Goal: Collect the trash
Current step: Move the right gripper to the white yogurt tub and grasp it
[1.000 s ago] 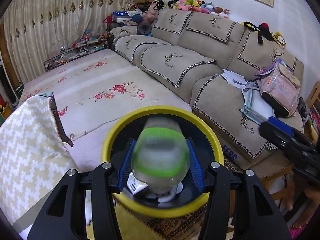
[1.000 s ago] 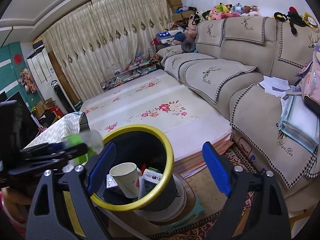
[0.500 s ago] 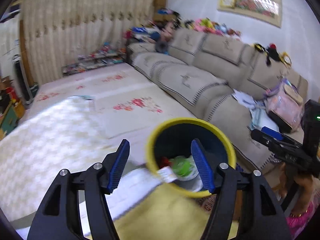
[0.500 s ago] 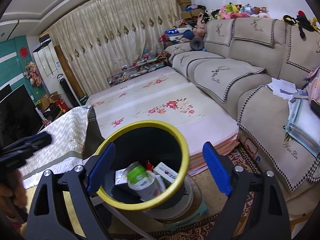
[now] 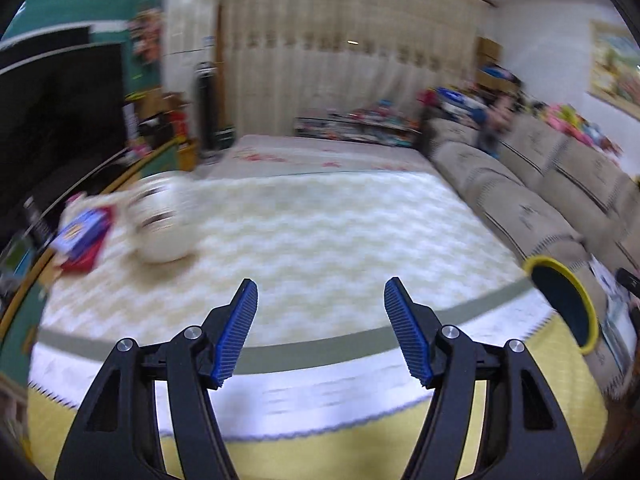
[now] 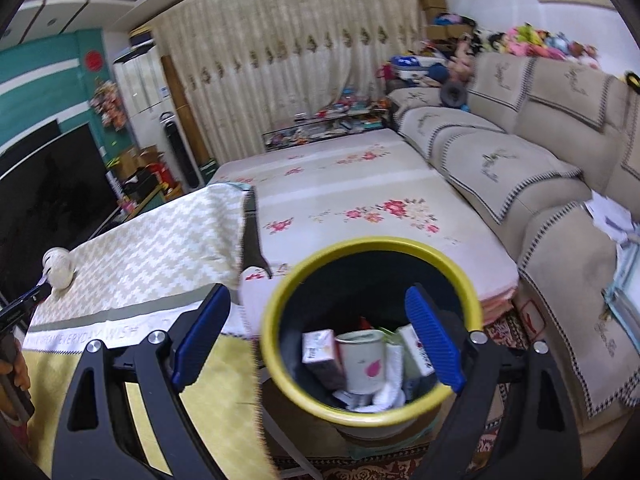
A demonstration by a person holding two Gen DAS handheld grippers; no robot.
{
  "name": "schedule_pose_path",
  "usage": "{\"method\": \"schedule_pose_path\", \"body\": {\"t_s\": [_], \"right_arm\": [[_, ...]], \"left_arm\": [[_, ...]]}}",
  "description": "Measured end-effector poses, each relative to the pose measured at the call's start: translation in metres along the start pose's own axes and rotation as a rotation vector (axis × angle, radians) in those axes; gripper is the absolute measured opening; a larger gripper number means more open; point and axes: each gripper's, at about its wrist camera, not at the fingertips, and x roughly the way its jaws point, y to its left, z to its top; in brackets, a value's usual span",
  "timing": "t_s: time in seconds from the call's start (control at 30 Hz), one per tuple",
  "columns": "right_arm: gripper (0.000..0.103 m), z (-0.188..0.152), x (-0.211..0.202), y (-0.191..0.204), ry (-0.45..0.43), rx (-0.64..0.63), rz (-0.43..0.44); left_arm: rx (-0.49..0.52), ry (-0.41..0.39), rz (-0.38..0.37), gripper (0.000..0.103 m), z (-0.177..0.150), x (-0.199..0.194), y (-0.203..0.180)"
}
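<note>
— What's in the left gripper (image 5: 320, 296)?

— Nothing. Its blue pads stand apart, and the jaws have just been opening; only the zigzag tablecloth (image 5: 320, 232) shows between them. The right gripper (image 6: 316, 312) is spread wide too, empty, hanging over the yellow-rimmed bin (image 6: 372, 410).

— Where's the trash?

— In the bin: a white cup with a pink mark (image 6: 362, 360), a small carton (image 6: 318, 346) leaning beside it, more boxes and something white crumpled underneath. On the table's far left there's a round white thing (image 5: 164, 224), too blurred to name, with a red and blue packet (image 5: 82, 236) just beside it.

— Room to move?

— The middle of the table is bare cloth. The bin sits just off the table's near corner, between it and the sofa (image 6: 520, 152); the floral mat (image 6: 360, 200) lies behind.

— Any writing?

— Along the cloth's white border (image 6: 80, 336) I can make out "EVERYDAY WISH". The carton labels are too small to read.
</note>
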Motion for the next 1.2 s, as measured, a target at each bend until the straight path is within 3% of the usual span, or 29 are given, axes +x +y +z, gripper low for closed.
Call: {"method": "schedule_pose_path", "body": {"t_s": [0.3,0.6,1.0,1.2], "right_arm": [[0.085,0.023,0.023,0.098,0.017,-0.148,0.113],[0.085,0.038,0.053,0.251,0.073,-0.395,0.322],[0.085,0.025,0.136,0.434,0.320,-0.520,0.628],[0.085,0.023,0.171,0.478,0.376,-0.542,0.616]], "left_arm": [[-0.086,-0.014,0.104,0.069,-0.024,-0.017,0.096],[-0.055,0.080,0.129,0.069,-0.036,-0.006,0.096],[-0.122,0.139,0.098,0.069,-0.046,-0.001,0.103],[-0.128,0.142,0.097,0.070,-0.047,0.000,0.103]]}}
